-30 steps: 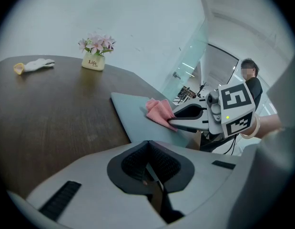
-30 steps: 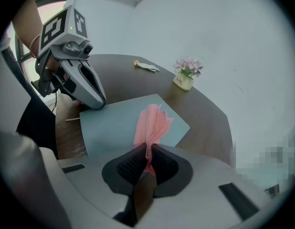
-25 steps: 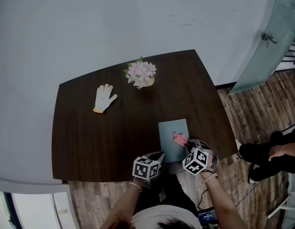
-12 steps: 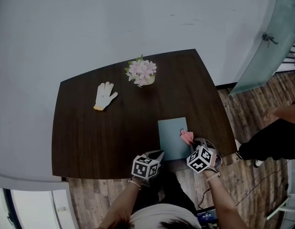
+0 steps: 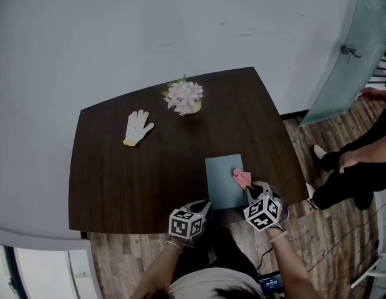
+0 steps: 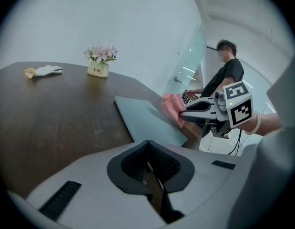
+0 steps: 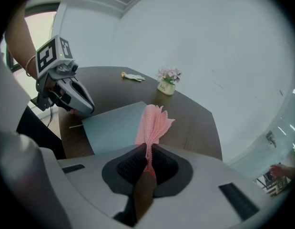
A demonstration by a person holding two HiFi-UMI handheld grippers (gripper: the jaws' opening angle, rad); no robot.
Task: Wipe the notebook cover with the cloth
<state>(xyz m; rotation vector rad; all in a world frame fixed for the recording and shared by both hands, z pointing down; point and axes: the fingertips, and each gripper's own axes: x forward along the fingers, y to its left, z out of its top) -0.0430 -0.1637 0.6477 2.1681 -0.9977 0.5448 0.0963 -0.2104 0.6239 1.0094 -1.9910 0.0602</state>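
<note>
A pale blue notebook (image 5: pixel 222 182) lies flat near the front edge of the dark table (image 5: pixel 118 179). My right gripper (image 5: pixel 250 192) is shut on a pink cloth (image 5: pixel 242 179), which rests at the notebook's right edge. In the right gripper view the cloth (image 7: pixel 154 121) fans out from the shut jaws over the notebook (image 7: pixel 114 127). My left gripper (image 5: pixel 205 206) is shut with nothing in it and hovers by the notebook's near left corner. In the left gripper view the notebook (image 6: pixel 142 118) and cloth (image 6: pixel 172 106) lie ahead to the right.
A small pot of pink flowers (image 5: pixel 185 97) stands at the table's back. A white glove (image 5: pixel 136 127) lies at the back left. A person (image 5: pixel 358 167) stands on the wooden floor to the right of the table.
My right gripper has dragged the pink cloth from the notebook's middle to its right edge. The left gripper has drawn back slightly. The person on the right has shifted.
</note>
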